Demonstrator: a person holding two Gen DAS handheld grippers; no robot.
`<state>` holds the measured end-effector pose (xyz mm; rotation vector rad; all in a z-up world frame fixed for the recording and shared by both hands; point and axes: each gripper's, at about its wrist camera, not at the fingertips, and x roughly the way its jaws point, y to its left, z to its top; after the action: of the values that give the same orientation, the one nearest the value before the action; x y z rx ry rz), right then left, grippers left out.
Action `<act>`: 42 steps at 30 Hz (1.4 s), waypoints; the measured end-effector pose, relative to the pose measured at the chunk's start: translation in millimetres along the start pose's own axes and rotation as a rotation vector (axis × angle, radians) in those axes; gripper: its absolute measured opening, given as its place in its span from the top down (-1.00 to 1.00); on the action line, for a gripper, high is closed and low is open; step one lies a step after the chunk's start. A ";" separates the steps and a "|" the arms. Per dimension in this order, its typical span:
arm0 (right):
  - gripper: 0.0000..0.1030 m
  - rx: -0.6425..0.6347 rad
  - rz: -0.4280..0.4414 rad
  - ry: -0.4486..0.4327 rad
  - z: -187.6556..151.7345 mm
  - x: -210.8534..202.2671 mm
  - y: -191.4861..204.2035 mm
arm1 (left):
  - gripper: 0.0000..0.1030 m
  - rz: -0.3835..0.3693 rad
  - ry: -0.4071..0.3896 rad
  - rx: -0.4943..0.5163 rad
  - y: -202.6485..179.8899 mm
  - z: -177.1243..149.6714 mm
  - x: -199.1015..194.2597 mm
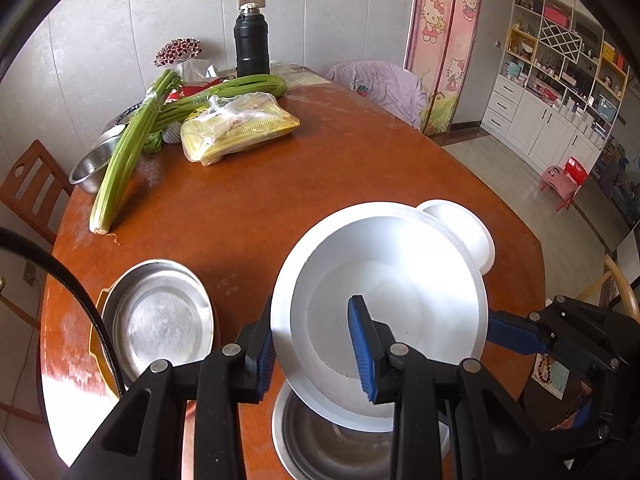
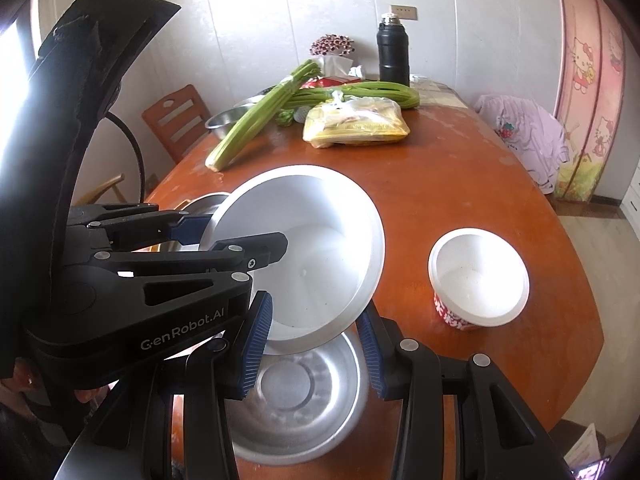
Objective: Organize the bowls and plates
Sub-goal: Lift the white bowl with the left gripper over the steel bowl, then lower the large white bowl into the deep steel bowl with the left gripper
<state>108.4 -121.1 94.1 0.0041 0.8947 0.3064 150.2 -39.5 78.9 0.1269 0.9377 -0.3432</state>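
Observation:
A large white bowl point(image 1: 384, 292) point(image 2: 316, 248) hangs tilted above the brown table point(image 1: 256, 200), held from both sides. My left gripper point(image 1: 314, 348) point(image 2: 246, 232) is shut on its left rim, one blue pad outside and one inside. My right gripper point(image 2: 314, 354) is shut on the opposite rim; one of its blue fingers point(image 1: 516, 336) shows at the bowl's right edge. Directly under the white bowl a steel bowl point(image 1: 340, 452) point(image 2: 300, 400) rests on the table. A shallow steel plate point(image 1: 160, 320) lies to the left. A small white paper bowl point(image 2: 478, 280) point(image 1: 460, 228) with red print stands to the right.
At the table's far end lie celery stalks point(image 1: 124, 160), a bagged yellow packet point(image 1: 240, 132), a black thermos point(image 1: 251, 44) and another steel bowl point(image 1: 94, 164). A wooden chair point(image 1: 32, 188) stands at the left, a chair draped with purple cloth point(image 1: 380, 84) at the back.

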 end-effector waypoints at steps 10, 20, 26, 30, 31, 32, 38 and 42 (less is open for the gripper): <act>0.13 -0.035 0.006 0.009 -21.6 -10.4 6.4 | 0.35 0.002 0.004 -0.018 -8.1 -27.9 -6.4; 0.13 -0.069 0.031 0.029 -42.1 -13.2 12.2 | 0.35 0.012 0.014 -0.042 -14.0 -56.1 -9.6; 0.13 -0.076 0.041 0.046 -50.4 -13.2 12.1 | 0.35 0.005 0.032 -0.052 -14.5 -64.4 -6.2; 0.13 -0.082 0.046 0.060 -53.2 -9.9 12.7 | 0.35 0.005 0.037 -0.060 -13.4 -69.9 -3.0; 0.13 -0.084 0.048 0.066 -54.0 -8.0 12.5 | 0.35 0.004 0.040 -0.060 -13.1 -71.1 -1.6; 0.12 -0.084 0.049 0.076 -54.6 -5.7 12.2 | 0.35 0.002 0.045 -0.061 -12.9 -72.3 -0.1; 0.12 -0.090 0.058 0.123 -58.0 8.4 12.3 | 0.35 0.009 0.080 -0.068 -9.8 -76.8 12.6; 0.12 -0.090 0.058 0.143 -57.6 16.9 11.8 | 0.35 0.010 0.099 -0.072 -7.5 -78.6 20.7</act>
<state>70.9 -112.5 46.5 -0.0763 1.0230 0.4048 98.6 -31.4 16.2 0.0832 1.0459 -0.2954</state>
